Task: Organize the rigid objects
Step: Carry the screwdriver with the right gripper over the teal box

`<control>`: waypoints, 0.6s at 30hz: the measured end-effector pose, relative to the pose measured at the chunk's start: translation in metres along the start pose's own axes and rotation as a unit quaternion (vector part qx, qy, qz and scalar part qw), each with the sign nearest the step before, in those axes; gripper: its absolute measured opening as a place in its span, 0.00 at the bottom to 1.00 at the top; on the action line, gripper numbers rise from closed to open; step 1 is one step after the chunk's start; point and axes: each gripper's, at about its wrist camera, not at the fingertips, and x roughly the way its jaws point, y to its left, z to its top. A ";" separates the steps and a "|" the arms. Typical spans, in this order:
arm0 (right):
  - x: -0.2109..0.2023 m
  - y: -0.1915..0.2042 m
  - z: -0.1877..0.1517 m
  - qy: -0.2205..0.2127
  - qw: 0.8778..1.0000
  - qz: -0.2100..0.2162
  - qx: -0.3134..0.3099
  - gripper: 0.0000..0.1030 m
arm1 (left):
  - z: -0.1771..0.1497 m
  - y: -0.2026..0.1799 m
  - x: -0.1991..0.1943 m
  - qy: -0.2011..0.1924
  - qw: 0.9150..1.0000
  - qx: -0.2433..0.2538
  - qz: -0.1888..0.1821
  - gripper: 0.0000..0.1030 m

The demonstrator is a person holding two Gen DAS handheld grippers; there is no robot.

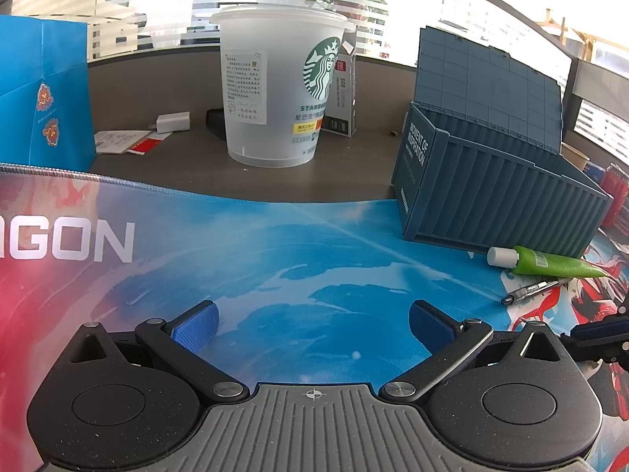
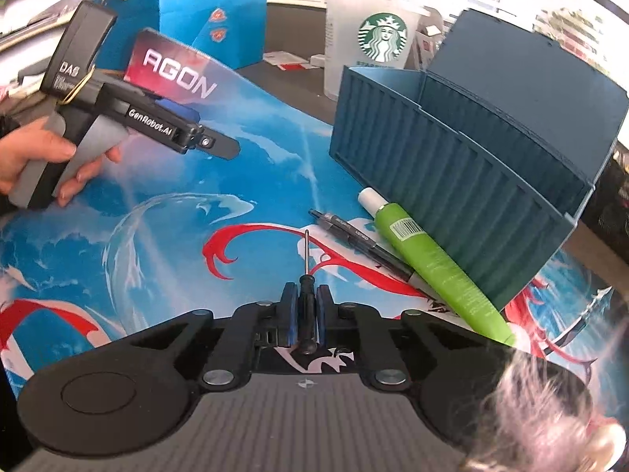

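Right wrist view shows our right gripper [image 2: 302,316] pinching the screwdriver [image 2: 306,306] by its handle — left gripper [image 1: 312,324] spread, empty — so it may pivot and miss the blue container [image 2: 464,181].

Left wrist camera sits low over the mat [image 1: 275,244], facing the cup [image 1: 281,86] at upper centre. Right wrist camera looks nearer at the container box [image 2: 471,149], upper right; both share these.
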 end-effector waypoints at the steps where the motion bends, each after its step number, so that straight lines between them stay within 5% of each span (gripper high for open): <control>1: 0.000 0.001 0.001 0.003 1.000 0.000 -0.004 0.09 | 0.000 0.000 0.000 0.000 1.000 0.000 0.000 1.00; 18: -0.029 -0.001 0.039 0.025 0.997 0.009 -0.071 0.09 | -0.001 0.000 0.000 0.001 1.000 0.002 0.001 1.00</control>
